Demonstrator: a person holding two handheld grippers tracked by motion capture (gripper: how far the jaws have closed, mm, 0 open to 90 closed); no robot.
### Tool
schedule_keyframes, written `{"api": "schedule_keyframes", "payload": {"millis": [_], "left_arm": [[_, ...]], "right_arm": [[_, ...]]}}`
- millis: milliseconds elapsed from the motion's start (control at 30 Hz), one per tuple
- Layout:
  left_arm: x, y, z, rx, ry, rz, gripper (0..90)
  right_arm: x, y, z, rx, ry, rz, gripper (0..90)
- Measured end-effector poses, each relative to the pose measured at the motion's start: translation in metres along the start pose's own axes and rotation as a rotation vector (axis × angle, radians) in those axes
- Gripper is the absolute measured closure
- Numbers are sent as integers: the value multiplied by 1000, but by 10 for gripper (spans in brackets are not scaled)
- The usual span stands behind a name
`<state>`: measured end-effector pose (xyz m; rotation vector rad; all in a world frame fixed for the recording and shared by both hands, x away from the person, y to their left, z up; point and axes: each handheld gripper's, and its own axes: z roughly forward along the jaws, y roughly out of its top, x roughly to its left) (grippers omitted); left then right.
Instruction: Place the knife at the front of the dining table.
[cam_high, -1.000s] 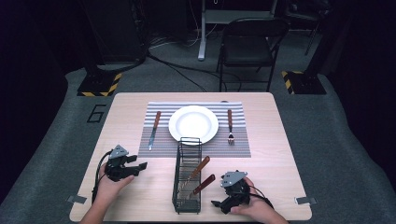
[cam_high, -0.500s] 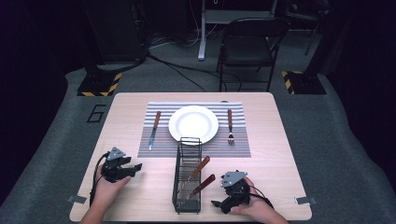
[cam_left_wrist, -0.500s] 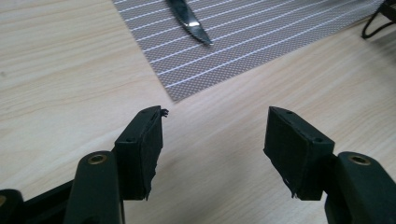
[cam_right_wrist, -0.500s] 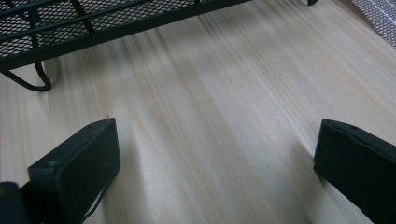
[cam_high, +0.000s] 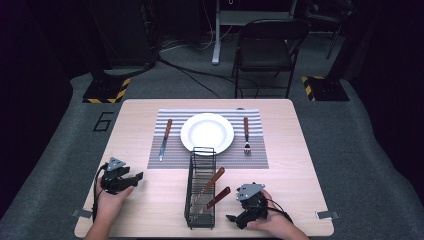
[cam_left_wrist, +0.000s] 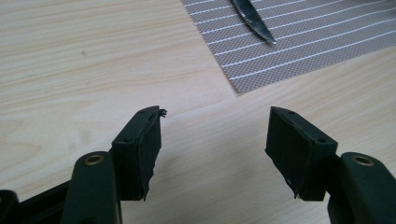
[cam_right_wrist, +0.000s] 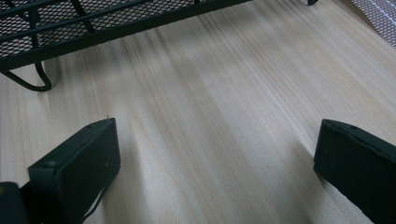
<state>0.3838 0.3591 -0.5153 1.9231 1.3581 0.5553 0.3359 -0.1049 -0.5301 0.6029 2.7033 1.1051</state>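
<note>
black claws (cam_left_wrist: 215, 154), grey triangular plates (cam_high: 116, 163)

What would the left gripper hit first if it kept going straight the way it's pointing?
Bare table first, then probably the corner of the placemat and the knife tip on it. The left gripper is open and empty; depth is hard to judge.

We count one plate (cam_high: 207, 133), one knife (cam_high: 165, 139), one fork (cam_high: 246, 135), one placemat (cam_high: 172, 157) — and two wooden-handled utensils (cam_high: 212, 189) in one wire basket (cam_high: 201, 154).
</note>
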Motion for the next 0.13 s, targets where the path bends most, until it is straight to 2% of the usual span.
{"api": "schedule_keyframes", "payload": {"millis": [67,133], "left_arm": [[2,-1,0,11,11,1,357],[7,-3,2,8,50,-10,357]], "right_arm": [[0,0,0,0,0,0,0],[0,0,0,0,0,0,0]]}}
